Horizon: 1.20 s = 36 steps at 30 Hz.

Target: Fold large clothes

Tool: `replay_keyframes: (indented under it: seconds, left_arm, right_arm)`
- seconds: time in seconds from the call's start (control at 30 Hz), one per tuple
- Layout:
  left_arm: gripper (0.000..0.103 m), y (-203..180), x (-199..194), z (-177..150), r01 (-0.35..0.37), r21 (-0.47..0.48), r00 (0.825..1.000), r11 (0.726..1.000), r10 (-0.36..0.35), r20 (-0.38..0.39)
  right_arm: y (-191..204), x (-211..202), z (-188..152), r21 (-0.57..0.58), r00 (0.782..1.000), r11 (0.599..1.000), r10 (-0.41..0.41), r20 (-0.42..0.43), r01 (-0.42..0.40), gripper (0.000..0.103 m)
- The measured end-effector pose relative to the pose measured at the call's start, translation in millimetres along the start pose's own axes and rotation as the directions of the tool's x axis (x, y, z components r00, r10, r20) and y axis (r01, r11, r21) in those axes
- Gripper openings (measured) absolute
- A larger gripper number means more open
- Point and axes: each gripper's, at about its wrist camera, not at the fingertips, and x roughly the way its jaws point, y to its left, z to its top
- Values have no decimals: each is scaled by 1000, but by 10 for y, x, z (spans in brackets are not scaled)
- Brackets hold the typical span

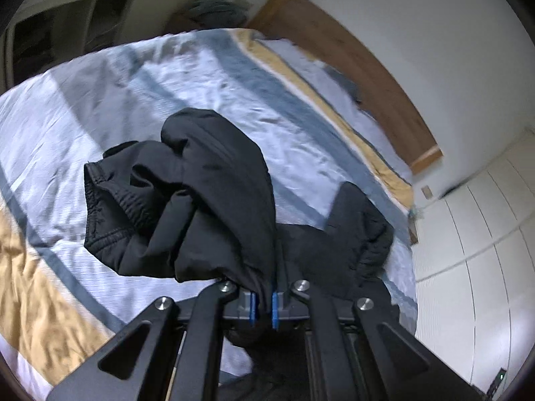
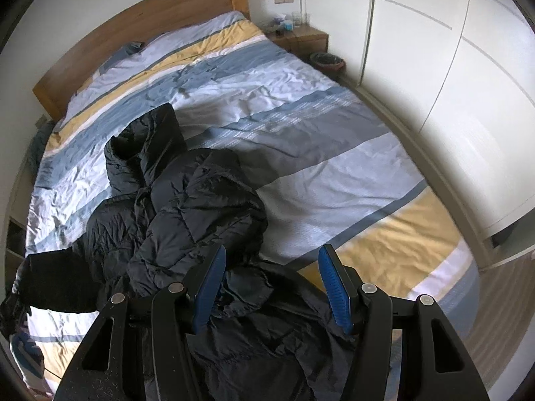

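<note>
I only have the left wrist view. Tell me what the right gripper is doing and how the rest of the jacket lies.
Observer: The right gripper is open, its blue pads spread wide above the black puffer jacket, gripping nothing.
Operator: Report where the collar is.
Observer: The collar end points toward the wooden headboard, lying on the striped duvet.
Operator: Say what the left gripper looks like from your side.
Observer: The right wrist view does not clearly show it; in your view the left gripper is shut on a jacket sleeve with an elastic cuff.
</note>
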Motion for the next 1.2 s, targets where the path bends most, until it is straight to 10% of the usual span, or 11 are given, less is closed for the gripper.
replay_keyframes:
  seconds: [0.67,1.2]
  left_arm:
    - [5,-2100,920,-1336,105,254,966,961,-38,-255]
    - [5,-2385,1698,-2521,30,307,898,951,109,-427]
  right_arm:
    - [-1300,589,-33,182,998,983,-3,-57,13,57]
    - [-1641,855,-141,201,994,979,1,-108,21,57]
